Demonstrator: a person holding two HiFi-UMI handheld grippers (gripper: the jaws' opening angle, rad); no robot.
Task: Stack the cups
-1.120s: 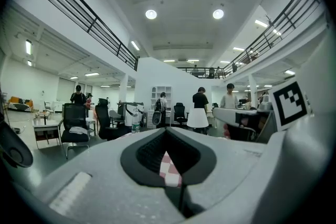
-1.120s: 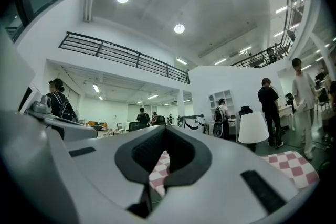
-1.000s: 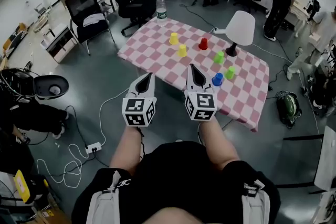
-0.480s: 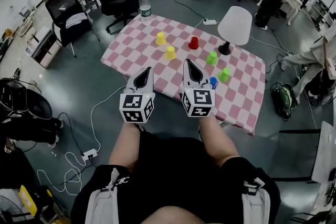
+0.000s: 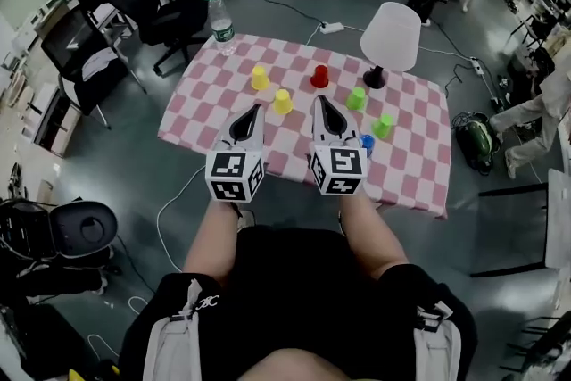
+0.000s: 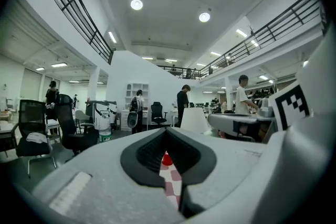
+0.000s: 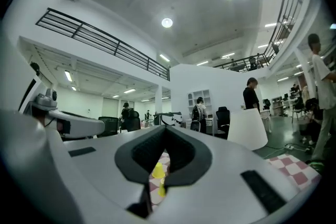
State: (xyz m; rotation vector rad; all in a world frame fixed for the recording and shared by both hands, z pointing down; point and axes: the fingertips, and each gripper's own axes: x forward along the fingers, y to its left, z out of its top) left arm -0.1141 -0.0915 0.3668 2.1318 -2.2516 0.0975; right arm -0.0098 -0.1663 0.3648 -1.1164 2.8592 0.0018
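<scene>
On the pink-checked table (image 5: 214, 116) stand two yellow cups (image 5: 260, 78) (image 5: 282, 101), a red cup (image 5: 319, 76), two green cups (image 5: 356, 97) (image 5: 384, 125) and a blue cup (image 5: 368, 144), all upside down and apart. My right gripper partly hides the blue one. My left gripper (image 5: 253, 110) and right gripper (image 5: 321, 101) hover side by side over the table's near edge, both shut and empty, pointing level at the cups. Past the left jaws the red cup (image 6: 166, 159) shows. Between the right jaws I see the yellow cups (image 7: 158, 169).
A white lamp (image 5: 390, 35) stands at the table's far right, a water bottle (image 5: 220, 17) at its far left corner. Office chairs (image 5: 165, 9), cables on the floor and people standing at the back right surround the table.
I have come closer to the table. Both grippers moved forward from over the floor to above the table's near edge, staying shut.
</scene>
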